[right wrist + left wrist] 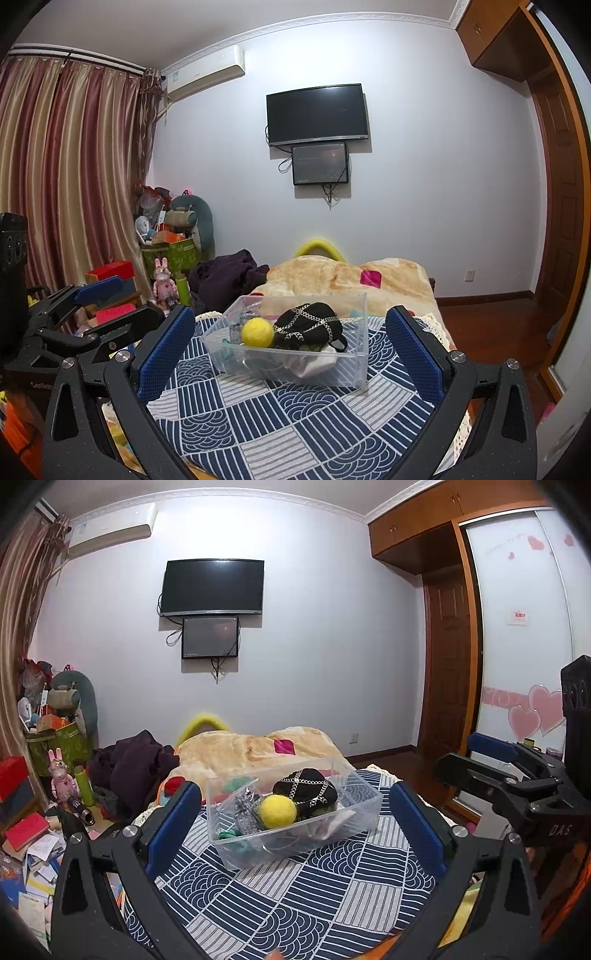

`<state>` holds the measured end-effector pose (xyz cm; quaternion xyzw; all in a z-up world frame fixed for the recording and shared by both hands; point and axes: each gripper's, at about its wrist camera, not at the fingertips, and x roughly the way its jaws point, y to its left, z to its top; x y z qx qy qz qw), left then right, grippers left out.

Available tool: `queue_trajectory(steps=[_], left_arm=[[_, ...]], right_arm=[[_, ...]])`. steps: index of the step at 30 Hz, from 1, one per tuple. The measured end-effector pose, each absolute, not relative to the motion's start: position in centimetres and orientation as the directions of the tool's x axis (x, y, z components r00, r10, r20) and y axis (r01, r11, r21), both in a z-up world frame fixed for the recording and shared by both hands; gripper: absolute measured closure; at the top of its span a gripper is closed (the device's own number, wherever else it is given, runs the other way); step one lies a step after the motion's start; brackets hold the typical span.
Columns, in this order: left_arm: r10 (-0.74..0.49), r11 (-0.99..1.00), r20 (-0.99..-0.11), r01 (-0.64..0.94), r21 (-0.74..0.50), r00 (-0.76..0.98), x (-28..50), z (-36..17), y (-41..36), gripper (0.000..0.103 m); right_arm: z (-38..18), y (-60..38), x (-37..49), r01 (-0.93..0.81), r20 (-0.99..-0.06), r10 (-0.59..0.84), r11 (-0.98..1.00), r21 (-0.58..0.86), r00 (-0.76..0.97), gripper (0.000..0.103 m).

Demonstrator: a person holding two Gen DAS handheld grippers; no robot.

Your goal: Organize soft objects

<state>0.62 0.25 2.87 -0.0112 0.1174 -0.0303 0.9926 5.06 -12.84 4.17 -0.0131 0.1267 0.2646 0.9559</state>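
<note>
Both your left gripper (293, 821) and right gripper (290, 341) hang spread and empty. The yellow felt ball (277, 811) sits in the clear bin (364, 814) on the bed: light, squashy; pinch its middle gently.

Both wrist views low over bed, facing TV wall; shared: clear bin (295, 812) (291, 343) near centre.

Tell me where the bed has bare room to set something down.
Free: the blue patterned quilt in front of the clear plastic bin, between both open grippers. Crowded: the bin itself, holding a yellow felt ball and black chain-trimmed pouch; behind it a beige blanket.
</note>
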Motion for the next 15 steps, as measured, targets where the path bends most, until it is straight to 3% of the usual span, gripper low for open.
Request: queue_trajectory(steps=[15], left_arm=[[-0.085,0.996,-0.239,0.075,-0.049,0.967,0.72,2.69,0.39,0.0]], right_arm=[[3.84,-12.91,5.1,-0.508,-0.261,0.499,0.861,0.037,0.827,0.0]])
